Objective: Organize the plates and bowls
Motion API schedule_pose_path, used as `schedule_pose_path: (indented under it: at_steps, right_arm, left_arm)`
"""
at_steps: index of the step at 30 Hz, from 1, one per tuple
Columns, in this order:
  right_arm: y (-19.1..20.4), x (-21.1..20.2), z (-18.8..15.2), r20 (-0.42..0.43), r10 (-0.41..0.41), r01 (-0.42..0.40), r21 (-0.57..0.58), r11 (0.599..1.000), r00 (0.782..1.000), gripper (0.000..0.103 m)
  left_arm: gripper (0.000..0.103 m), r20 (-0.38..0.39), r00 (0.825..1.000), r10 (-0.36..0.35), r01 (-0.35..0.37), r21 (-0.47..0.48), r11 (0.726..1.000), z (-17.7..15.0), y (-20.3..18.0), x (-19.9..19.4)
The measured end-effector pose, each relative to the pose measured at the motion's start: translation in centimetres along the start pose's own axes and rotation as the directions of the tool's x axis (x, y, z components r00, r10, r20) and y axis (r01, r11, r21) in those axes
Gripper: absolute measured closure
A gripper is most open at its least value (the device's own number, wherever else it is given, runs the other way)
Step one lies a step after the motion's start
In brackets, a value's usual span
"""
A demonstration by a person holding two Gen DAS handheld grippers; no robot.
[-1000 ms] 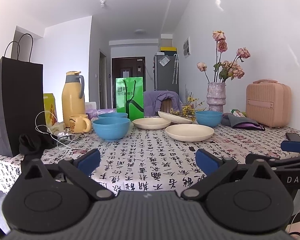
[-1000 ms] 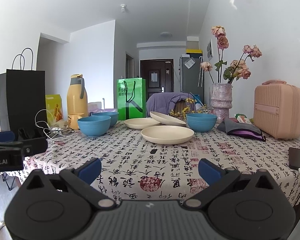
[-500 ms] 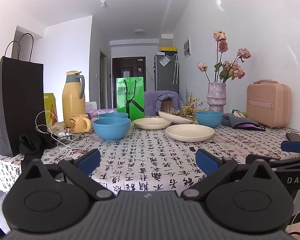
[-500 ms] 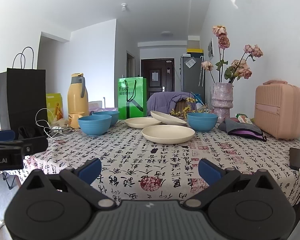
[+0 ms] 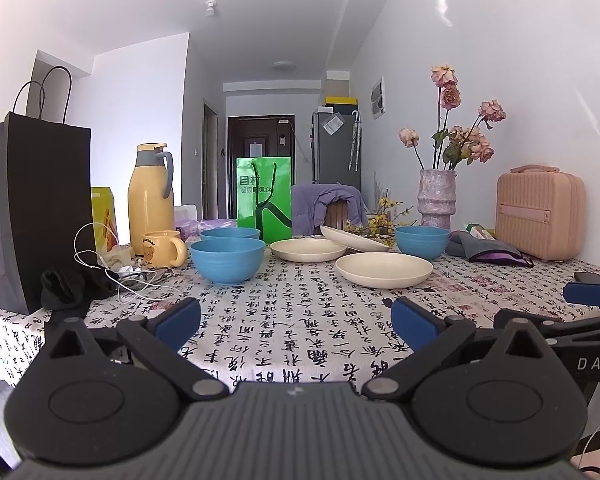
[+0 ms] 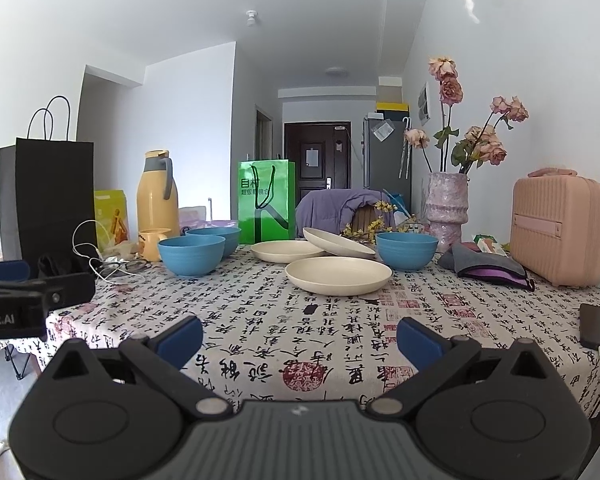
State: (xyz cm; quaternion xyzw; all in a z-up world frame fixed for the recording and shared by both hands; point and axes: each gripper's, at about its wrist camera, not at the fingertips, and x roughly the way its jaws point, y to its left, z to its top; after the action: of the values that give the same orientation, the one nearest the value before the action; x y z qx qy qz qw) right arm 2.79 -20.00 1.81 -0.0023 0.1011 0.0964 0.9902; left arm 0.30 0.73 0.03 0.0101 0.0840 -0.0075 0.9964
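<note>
Both grippers, left (image 5: 296,316) and right (image 6: 300,334), are held spread and empty at the table's near edge. The nearest plate (image 6: 338,275) lies ahead mid-table, closer to the right.

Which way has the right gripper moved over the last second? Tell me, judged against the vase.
Yes, slightly: the right gripper has eased forward over the table. In its own view the vase and nearest plate sit a touch larger and further right.

Matt cream plates (image 6: 338,275) and matt blue bowls (image 6: 191,255) sit on a printed cloth tablecloth (image 6: 300,332) beside a glossy green paper bag (image 6: 266,206).
</note>
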Motion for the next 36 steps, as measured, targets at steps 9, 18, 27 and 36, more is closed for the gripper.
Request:
schedule_pose_path:
  at_steps: [9,18,27,36]
  right_arm:
    - [-0.12,-0.2,-0.03,0.008,0.005,-0.005,0.0,1.0,1.0,0.0]
    - [0.0,-0.3,-0.04,0.01,0.017,-0.017,-0.008,1.0,1.0,0.0]
    - [0.11,-0.37,-0.31,-0.004,0.023,-0.023,-0.015,1.0,1.0,0.0]
    - [-0.02,-0.35,-0.16,0.004,0.015,-0.015,-0.008,1.0,1.0,0.0]
  left_arm:
    - [0.0,0.012,1.0,-0.012,0.011,0.018,1.0,0.0,-0.42,-0.34]
    - [0.0,0.009,1.0,-0.019,0.019,0.021,1.0,0.02,-0.54,-0.33]
    - [0.0,0.001,1.0,-0.02,0.02,0.027,0.999,-0.05,-0.58,-0.15]
    - [0.0,-0.006,1.0,-0.022,0.022,0.028,0.999,-0.22,-0.61,0.06]
